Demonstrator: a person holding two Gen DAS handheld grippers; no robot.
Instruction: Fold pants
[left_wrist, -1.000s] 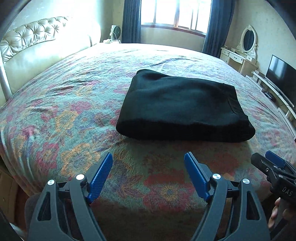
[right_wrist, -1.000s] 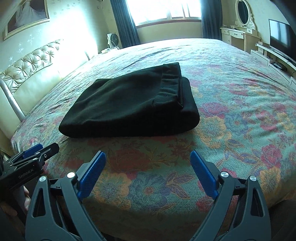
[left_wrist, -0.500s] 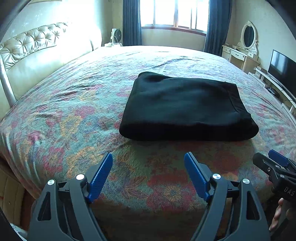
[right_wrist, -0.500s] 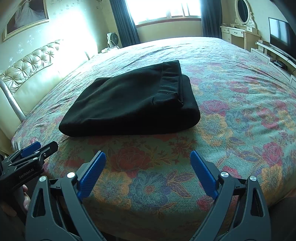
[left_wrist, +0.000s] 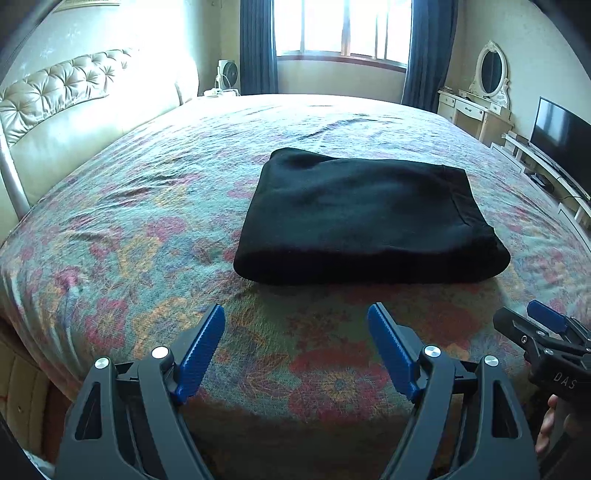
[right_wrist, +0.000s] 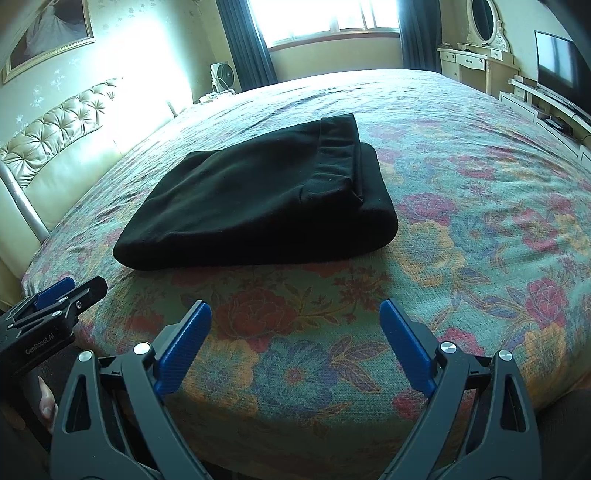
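The black pants (left_wrist: 369, 218) lie folded into a thick, roughly rectangular bundle on the floral bedspread (left_wrist: 129, 229), in the middle of the left wrist frame and a little left of centre in the right wrist frame, well ahead of both tools. The left gripper (left_wrist: 295, 347) sits at the bottom of its own frame with its jaws spread wide and nothing between them; the right gripper (right_wrist: 295, 343) sits likewise at the bottom of its frame, jaws spread and empty, over the near edge of the bed. Each tool also shows at the lower edge of the other's view, held by a hand. The cloth looks like a soft, matte fleece or knit: light, limp, and thick enough that the stacked layers puff up rather than lie flat, with a rounded fold along the near edge. It should not be slippery or fragile, but a pinch on only the top layer would likely peel the stack open. In the right wrist frame the waistband (right_wrist: 338, 158) runs along the bundle's right side, with a layer edge showing there, so that end is the looser one. The task looks essentially done; if any squaring is wanted, the safest hold would be through the full thickness at the near rounded fold, one tool toward each corner.
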